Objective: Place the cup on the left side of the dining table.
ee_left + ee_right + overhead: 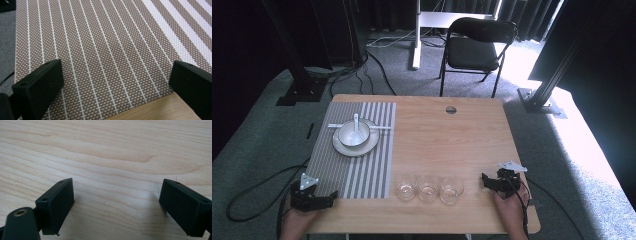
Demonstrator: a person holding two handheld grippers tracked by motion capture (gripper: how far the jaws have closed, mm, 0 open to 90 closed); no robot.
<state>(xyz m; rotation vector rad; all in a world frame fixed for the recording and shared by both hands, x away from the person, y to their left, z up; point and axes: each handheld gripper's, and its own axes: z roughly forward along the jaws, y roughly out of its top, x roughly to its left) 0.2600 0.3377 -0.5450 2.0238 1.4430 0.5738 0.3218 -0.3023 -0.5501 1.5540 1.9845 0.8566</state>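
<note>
Both tools are held low at the near edge of the table (472, 125), and neither is carrying anything. The left gripper (116, 82) is spread wide, its jaws resting over the near corner of the striped placemat (100, 45); the right gripper (116, 205) is likewise spread wide over bare wood. Three empty glasses (428, 190) are lined up in a row between the two tools, just off the placemat's near right corner, with the nearest one close to the right gripper (490, 181) and the left gripper (328, 196) farther off across the mat. A bowl (353, 134) with a spoon (357, 125) in it is set on a plate (362, 147) at the far end of the placemat. The glasses are judged to be the things most at risk: they are packed almost touching, so an open jaw brought in sideways could knock one into its neighbour or tip it towards the near table edge. A smooth glass wall could also slip if it is pinched too near the rim. If the left tool is dragged forward, the mat could be snagged and shifted, and the plate and bowl would be disturbed with it.
</note>
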